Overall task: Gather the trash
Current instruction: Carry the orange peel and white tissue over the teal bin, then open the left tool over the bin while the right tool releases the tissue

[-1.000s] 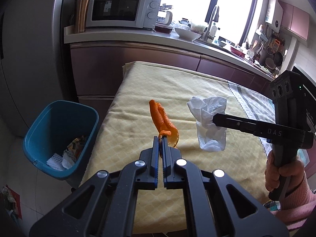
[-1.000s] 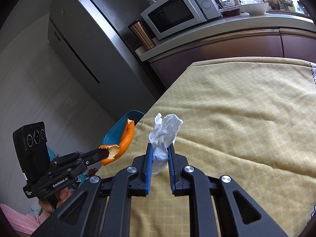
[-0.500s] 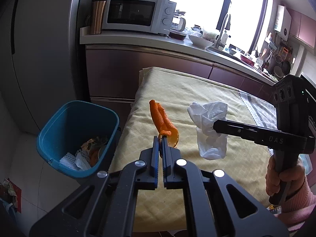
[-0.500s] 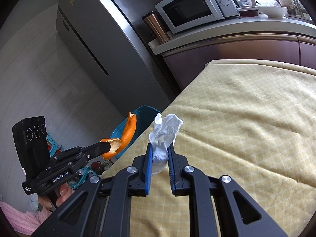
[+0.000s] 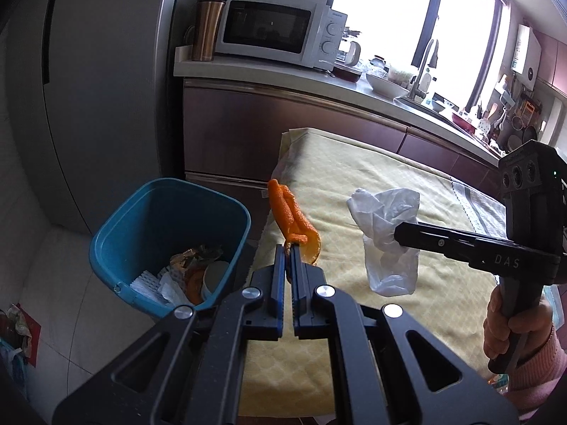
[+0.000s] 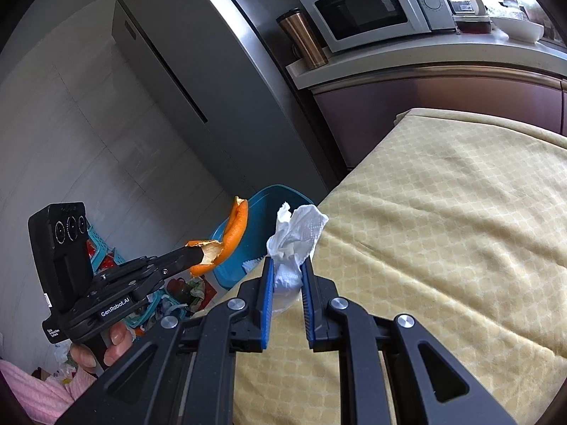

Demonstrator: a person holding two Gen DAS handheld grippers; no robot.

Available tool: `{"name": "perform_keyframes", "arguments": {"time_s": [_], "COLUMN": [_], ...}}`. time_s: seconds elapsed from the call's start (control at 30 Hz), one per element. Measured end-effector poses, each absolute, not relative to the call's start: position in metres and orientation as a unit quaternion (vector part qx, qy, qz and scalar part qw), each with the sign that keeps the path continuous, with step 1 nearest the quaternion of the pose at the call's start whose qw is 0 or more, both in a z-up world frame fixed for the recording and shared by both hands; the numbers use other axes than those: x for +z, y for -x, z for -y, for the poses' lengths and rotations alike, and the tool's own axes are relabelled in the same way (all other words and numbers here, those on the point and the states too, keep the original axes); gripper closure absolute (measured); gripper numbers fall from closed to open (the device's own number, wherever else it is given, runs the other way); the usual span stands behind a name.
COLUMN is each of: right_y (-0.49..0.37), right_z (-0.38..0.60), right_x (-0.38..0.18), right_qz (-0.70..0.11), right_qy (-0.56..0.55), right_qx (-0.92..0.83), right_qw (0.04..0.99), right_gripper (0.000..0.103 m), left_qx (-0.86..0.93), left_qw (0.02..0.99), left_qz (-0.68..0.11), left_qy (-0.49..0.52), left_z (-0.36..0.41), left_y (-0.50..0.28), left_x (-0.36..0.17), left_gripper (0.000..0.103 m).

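My left gripper [image 5: 288, 249] is shut on an orange peel [image 5: 288, 212] and holds it in the air at the table's left edge, just right of the blue trash bin [image 5: 141, 212]. The peel also shows in the right wrist view [image 6: 230, 237], held by the left gripper [image 6: 196, 255]. My right gripper [image 6: 287, 265] is shut on a crumpled white tissue [image 6: 294, 233] above the yellow tablecloth. In the left wrist view the tissue [image 5: 386, 233] hangs from the right gripper [image 5: 397, 235]. The bin holds paper and other scraps.
The table with the yellow cloth [image 5: 372, 177] stands against a brown cabinet counter [image 5: 319, 85] that carries a microwave [image 5: 273, 32] and a copper tumbler [image 5: 207, 28]. A steel fridge [image 5: 88, 71] stands left, behind the bin. Clutter lies on the floor [image 6: 170, 294].
Both grippers have moved left toward the bin with their loads. The bin now sits nearer in both views and more of its contents show.
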State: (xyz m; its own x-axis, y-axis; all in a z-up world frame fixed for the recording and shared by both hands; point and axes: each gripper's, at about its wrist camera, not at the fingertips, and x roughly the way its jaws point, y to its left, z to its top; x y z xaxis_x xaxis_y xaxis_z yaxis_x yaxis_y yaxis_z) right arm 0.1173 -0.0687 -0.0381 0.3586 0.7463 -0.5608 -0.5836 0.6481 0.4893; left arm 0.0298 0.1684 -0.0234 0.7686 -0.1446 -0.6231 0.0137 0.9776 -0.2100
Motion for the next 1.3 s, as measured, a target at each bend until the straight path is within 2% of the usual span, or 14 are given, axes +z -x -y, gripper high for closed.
{"name": "perform_keyframes", "arguments": {"time_s": [0.77, 1.3], "right_y": [-0.129, -0.164], "right_z": [-0.002, -0.054], "right_x": [-0.026, -0.042], "right_qz": [-0.398, -0.430], "right_qy": [-0.056, -0.032], "right_qx": [0.445, 0.439], "right_qw": [0.801, 0.788], "right_gripper": [0.089, 0.088], "left_qx": [0.005, 0.053], "left_qw": [0.934, 0.926], "left_qz": [-0.338, -0.351], "left_qy": [0.115, 0.125], "left_z": [-0.206, -0.237], "left_y": [-0.035, -0.057], "left_x": [-0.026, -0.042], "left_gripper": [0.099, 0.099]}}
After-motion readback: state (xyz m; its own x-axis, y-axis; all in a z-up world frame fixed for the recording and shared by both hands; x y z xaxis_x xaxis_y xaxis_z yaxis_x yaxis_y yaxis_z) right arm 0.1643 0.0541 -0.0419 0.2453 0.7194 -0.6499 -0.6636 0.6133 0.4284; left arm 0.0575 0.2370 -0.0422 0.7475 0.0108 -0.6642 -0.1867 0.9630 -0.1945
